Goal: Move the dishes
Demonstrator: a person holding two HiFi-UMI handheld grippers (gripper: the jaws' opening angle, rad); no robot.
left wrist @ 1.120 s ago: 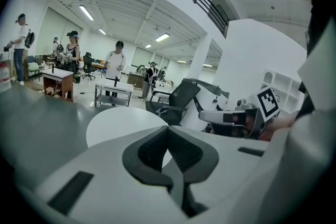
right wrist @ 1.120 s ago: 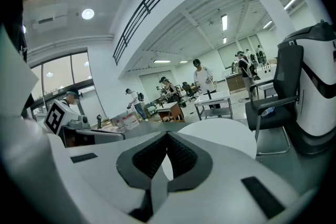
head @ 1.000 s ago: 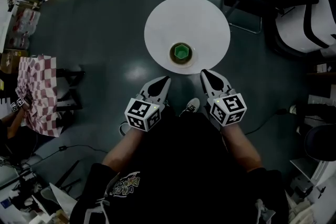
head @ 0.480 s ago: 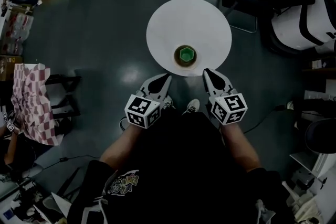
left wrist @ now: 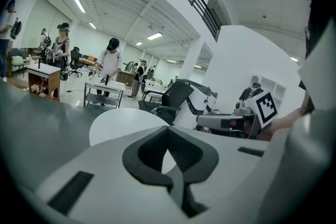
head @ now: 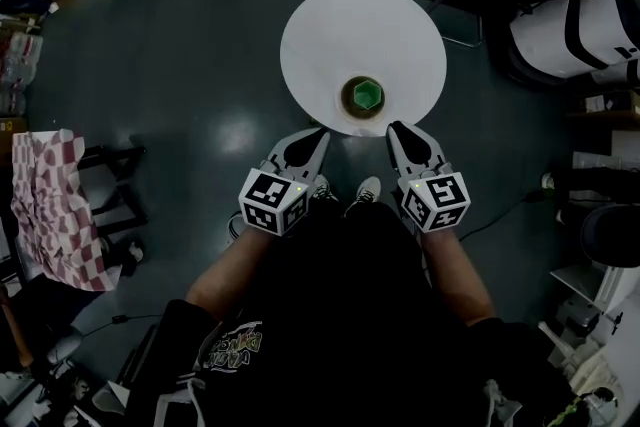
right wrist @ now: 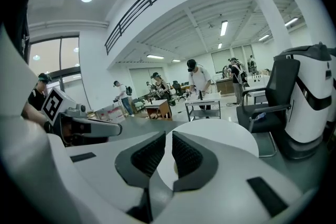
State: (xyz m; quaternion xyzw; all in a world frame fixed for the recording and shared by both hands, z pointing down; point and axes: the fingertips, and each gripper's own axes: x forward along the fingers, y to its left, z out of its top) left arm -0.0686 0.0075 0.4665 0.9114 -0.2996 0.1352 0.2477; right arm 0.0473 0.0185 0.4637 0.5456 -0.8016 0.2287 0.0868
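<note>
The dishes, a green cup (head: 364,96) sitting inside a dark bowl (head: 348,106), stand on the round white table (head: 330,35) close to its near edge and a little right of its middle. They lie just beyond the tips of both grippers and between them, so each would have to reach forward and inward. The left gripper (head: 312,139) has its jaws closed pad to pad with nothing between them. The right gripper (head: 399,133) is all but closed too: a thin slit shows between its pads, which have just parted a hair, and it holds nothing. Both point out over the table's near rim, clear of the bowl. By my reading the right gripper is the nearer one, with the stack ahead and slightly to its left. The left one would have to cross further to its right. The stack is round (so no long axis to line up with), and either approach needs the jaws opened wide first.
</note>
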